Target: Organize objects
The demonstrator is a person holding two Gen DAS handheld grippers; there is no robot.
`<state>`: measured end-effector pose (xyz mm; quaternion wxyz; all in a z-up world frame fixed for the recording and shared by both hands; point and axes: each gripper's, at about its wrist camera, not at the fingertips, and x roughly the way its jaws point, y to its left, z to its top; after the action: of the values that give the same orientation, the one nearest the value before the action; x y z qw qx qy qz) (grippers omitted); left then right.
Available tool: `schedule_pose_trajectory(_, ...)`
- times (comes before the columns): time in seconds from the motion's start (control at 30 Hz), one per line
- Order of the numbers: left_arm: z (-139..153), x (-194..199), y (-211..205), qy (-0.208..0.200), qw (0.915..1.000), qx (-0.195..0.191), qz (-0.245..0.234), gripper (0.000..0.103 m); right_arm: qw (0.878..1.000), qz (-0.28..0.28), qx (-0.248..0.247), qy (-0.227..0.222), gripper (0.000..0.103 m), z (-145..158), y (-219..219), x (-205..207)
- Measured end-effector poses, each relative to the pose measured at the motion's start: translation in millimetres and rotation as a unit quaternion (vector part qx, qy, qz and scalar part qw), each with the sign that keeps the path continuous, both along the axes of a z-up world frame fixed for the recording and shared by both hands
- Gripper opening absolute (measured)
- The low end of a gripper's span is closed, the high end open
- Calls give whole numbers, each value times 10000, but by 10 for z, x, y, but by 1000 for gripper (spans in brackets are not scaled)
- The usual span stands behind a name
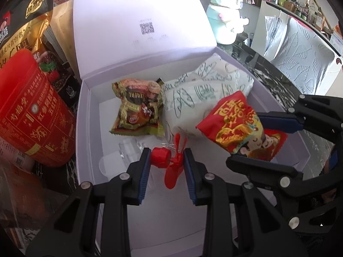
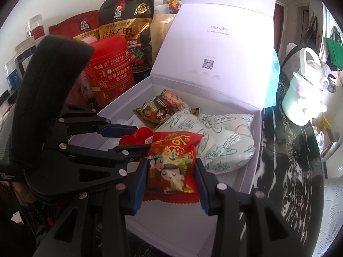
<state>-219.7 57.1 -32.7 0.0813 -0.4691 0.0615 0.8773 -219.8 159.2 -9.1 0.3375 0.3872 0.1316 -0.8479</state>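
An open white box (image 1: 85, 115) (image 2: 250, 171) holds a green-brown snack packet (image 1: 138, 107) (image 2: 163, 107) and a white packet with green print (image 1: 197, 90) (image 2: 227, 141). My left gripper (image 1: 165, 160) is shut on a small red toy fan (image 1: 169, 160) over the box's front part; the fan also shows in the right wrist view (image 2: 139, 136). My right gripper (image 2: 171, 177) (image 1: 253, 137) is shut on a red cartoon candy packet (image 2: 171, 165) (image 1: 235, 124), held above the box's right side. A clear plastic piece (image 1: 126, 150) lies on the box floor.
The box lid (image 1: 139, 21) (image 2: 214, 42) stands upright behind. A red canister (image 1: 34, 111) (image 2: 109, 70) and oat bags (image 2: 126, 27) crowd the left. A mint plush mug (image 2: 304, 94) (image 1: 225, 21) stands on the dark marble table (image 2: 289, 160) at right.
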Motion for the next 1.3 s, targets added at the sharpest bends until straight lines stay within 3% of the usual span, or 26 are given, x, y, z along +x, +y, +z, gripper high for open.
schedule_pose_trajectory(1.0, -95, 52, 12, -221, 9997, 47, 33, 30, 9990, -195, 66, -389, 43, -145, 139, -11)
schedule_pose_trajectory(1.3, -6, 59, 13, -73, 9998, -51, 185, 40, 9991, -344, 44, -235, 43, -26, 197, 29)
